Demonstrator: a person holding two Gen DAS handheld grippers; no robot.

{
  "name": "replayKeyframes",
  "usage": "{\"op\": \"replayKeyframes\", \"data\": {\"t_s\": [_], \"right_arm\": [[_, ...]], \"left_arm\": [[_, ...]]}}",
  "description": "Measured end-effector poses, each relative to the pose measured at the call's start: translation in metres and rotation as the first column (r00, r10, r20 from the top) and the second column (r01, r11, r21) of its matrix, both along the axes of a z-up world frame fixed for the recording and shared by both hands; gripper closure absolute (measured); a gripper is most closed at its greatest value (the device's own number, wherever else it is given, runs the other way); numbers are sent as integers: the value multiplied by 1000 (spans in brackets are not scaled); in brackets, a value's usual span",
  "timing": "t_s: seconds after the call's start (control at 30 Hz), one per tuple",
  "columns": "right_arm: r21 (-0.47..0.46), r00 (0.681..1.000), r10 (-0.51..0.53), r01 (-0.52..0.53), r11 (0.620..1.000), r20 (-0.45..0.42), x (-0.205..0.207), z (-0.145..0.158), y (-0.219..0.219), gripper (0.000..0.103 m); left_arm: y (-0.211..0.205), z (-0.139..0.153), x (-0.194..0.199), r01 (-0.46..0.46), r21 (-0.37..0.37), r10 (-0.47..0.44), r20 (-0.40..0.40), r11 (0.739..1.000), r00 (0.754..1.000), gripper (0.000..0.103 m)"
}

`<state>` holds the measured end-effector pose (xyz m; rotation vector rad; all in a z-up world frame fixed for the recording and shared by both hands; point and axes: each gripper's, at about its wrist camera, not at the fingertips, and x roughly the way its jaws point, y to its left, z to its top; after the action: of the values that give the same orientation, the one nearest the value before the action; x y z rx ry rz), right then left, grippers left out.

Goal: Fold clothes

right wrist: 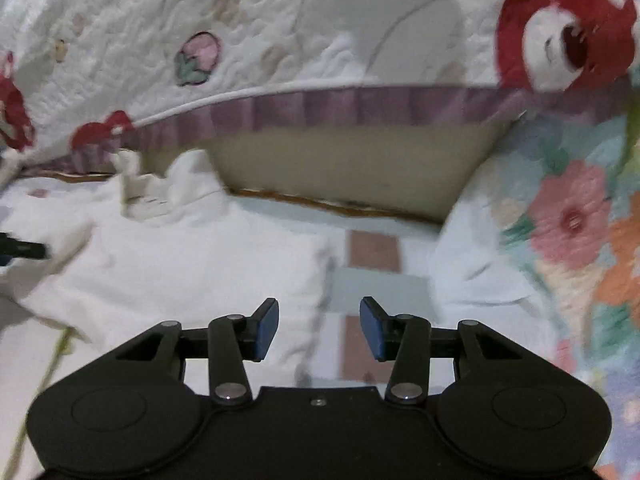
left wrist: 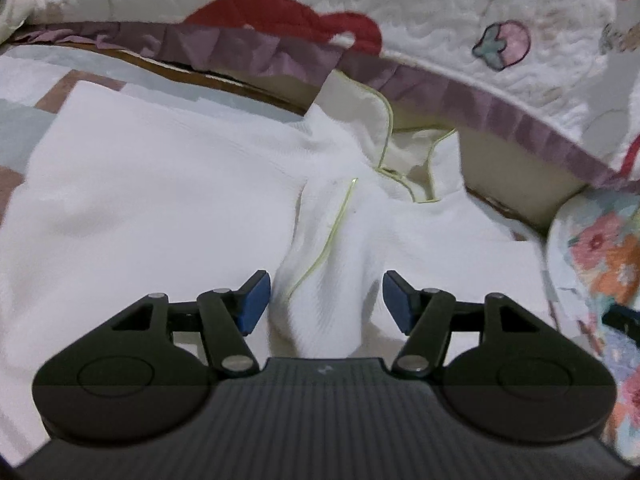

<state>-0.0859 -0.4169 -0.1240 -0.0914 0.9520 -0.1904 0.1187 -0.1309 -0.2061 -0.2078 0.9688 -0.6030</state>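
Note:
A white textured garment [left wrist: 160, 208] with thin yellow-green piping lies spread on the bed, its collar [left wrist: 404, 160] bunched toward the far side. My left gripper [left wrist: 326, 300] hovers open just above a raised fold of the garment, a blue pad on each side of the fold. In the right wrist view the same garment [right wrist: 192, 264] fills the left half, blurred. My right gripper [right wrist: 319, 326] is open over the garment's right edge and the patchwork sheet, holding nothing. The tip of the other gripper [right wrist: 24, 250] shows at the far left.
A quilted white bedspread [left wrist: 440, 12] with red and strawberry prints and a purple ruffle hangs across the back. A floral cushion [right wrist: 572, 216] sits at the right. The sheet [right wrist: 376, 276] has brown and pale blue squares.

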Motion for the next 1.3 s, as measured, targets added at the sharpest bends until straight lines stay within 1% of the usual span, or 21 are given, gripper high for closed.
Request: {"op": "replayKeyframes", "data": {"t_s": [0.03,0.07,0.1,0.13,0.17,0.23,0.33,0.4,0.47,0.5,0.57,0.67,0.83,0.93,1.03,1.1,1.13,1.2,1.23,1.27,1.3], "right_arm": [[-18,1000,15,-15,1000,-12,-2,-4,0,53],[-35,999,30,-31,999,-24,-4,-7,1,53],[-52,998,45,-47,998,-36,-6,-11,1,53],[-69,997,59,-63,996,-49,-8,-14,1,53],[-86,995,74,-79,993,-61,-10,-18,2,53],[-119,991,102,-112,987,-88,-14,-25,2,55],[-166,982,141,-162,973,-128,-20,-36,3,57],[-194,977,131,-163,967,-168,-18,-43,0,57],[-213,971,87,-136,967,-224,-14,-51,-7,63],[-212,968,67,-120,970,-241,-15,-53,-11,69],[-180,972,39,-83,980,-233,-14,-51,-19,71],[-144,972,-28,-6,990,-233,-14,-48,-27,89],[-157,957,-87,45,987,-277,-13,-58,-32,89],[-177,954,-86,36,984,-288,-11,-59,-28,89],[-161,956,-91,47,986,-280,-13,-59,-30,88],[-147,971,-78,45,988,-225,-18,-45,-24,86],[-140,978,-72,44,989,-198,-20,-38,-21,85],[-126,988,-60,42,991,-142,-25,-24,-15,81],[-119,992,-54,40,992,-114,-27,-18,-12,81],[-113,995,-48,38,993,-86,-29,-11,-9,79],[-106,997,-42,36,994,-58,-31,-4,-6,69]], "left_arm": [[-4,0,0,-2,23,2,16,1000,1000,49],[-10,1,-1,1,82,-4,37,997,999,89],[-16,3,-2,7,161,-17,60,987,998,96],[-18,9,-5,-2,193,-16,93,981,996,97],[-18,16,-9,-19,195,-7,132,981,991,97],[-7,37,-23,-68,137,38,208,988,977,97],[6,54,-49,-153,97,114,324,984,939,95],[2,43,-49,-151,165,95,307,975,947,93],[2,26,-44,-154,219,101,235,963,967,90],[4,18,-42,-169,229,128,187,959,974,90],[9,9,-42,-202,206,177,134,957,975,90],[11,13,-50,-213,219,173,189,952,967,86],[25,23,-56,-292,254,223,270,922,937,85],[47,30,-53,-329,227,268,260,917,928,85],[72,29,-48,-336,160,305,189,928,933,85],[85,24,-43,-334,108,319,133,936,938,83],[87,23,-43,-331,86,319,125,940,939,80],[85,21,-45,-317,31,312,109,948,944,65],[82,20,-48,-305,-13,305,97,952,947,49],[76,19,-49,-281,-35,284,87,959,955,45],[69,17,-50,-250,-45,253,78,967,964,45]]}}
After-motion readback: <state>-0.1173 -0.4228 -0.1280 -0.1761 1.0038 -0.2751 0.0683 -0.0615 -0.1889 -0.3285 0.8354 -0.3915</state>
